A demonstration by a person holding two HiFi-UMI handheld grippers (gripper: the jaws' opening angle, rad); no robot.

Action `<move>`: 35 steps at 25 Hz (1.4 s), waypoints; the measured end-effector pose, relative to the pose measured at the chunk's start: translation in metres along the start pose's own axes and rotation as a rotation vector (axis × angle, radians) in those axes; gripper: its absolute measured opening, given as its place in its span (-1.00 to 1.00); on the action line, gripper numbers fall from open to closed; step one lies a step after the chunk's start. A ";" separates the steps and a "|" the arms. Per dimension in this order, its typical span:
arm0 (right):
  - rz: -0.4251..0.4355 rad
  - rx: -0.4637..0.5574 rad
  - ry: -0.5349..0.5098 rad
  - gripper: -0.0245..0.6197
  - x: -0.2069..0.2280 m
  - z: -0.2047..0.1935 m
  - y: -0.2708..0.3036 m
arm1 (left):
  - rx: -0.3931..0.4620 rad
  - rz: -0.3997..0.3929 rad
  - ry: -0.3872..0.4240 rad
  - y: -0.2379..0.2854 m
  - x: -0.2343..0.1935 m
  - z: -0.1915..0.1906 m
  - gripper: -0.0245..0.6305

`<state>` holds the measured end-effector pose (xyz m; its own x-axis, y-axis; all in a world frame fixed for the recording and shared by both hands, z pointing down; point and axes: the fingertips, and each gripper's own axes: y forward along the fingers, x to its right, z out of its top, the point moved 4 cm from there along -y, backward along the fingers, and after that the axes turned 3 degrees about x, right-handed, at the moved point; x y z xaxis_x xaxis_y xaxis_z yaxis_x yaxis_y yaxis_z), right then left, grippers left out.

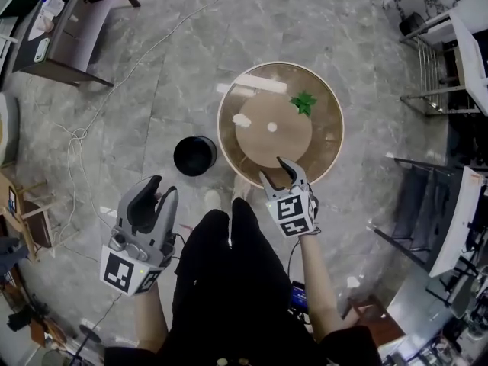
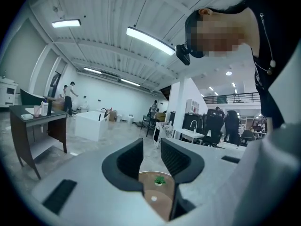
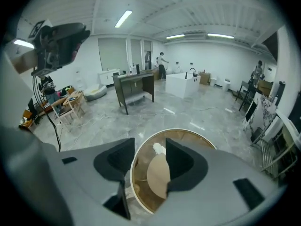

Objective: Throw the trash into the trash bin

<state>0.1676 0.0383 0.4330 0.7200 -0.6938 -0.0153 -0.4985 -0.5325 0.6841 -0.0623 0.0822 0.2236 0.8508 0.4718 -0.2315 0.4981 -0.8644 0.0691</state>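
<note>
A crumpled white piece of trash (image 1: 242, 120) lies on the left part of the round brown glass-topped table (image 1: 324, 151); the right gripper view shows the trash (image 3: 159, 149) between its jaws but farther off. A black trash bin (image 1: 195, 155) stands on the floor just left of the table. My right gripper (image 1: 279, 172) hangs over the table's near edge, tilted down, open and empty (image 3: 150, 161). My left gripper (image 1: 155, 195) is below and left of the bin, open with nothing in it (image 2: 151, 154). A small white bit (image 1: 272, 127) lies at the table's centre.
A small green plant (image 1: 303, 103) stands on the table's far right part. A dark desk (image 1: 69, 29) is at the upper left, a cable (image 1: 76, 139) runs over the marble floor, and metal racks and chairs (image 1: 435, 75) stand at the right.
</note>
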 end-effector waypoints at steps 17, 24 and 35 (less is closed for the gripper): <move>0.077 -0.310 -0.116 -0.21 0.020 -0.090 0.239 | -0.204 0.103 -0.141 -0.020 -0.079 -0.108 -0.61; 0.091 -0.402 -0.145 -0.18 0.029 -0.126 0.304 | -0.247 0.157 -0.243 -0.037 -0.098 -0.143 -0.61; 0.109 -0.478 -0.154 -0.46 0.042 -0.145 0.348 | -0.274 0.212 -0.299 -0.058 -0.110 -0.169 -0.61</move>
<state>0.0943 -0.1053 0.7760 0.5789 -0.8153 -0.0082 -0.2640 -0.1970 0.9442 -0.1567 0.1102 0.4091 0.8733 0.1833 -0.4514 0.3779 -0.8396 0.3901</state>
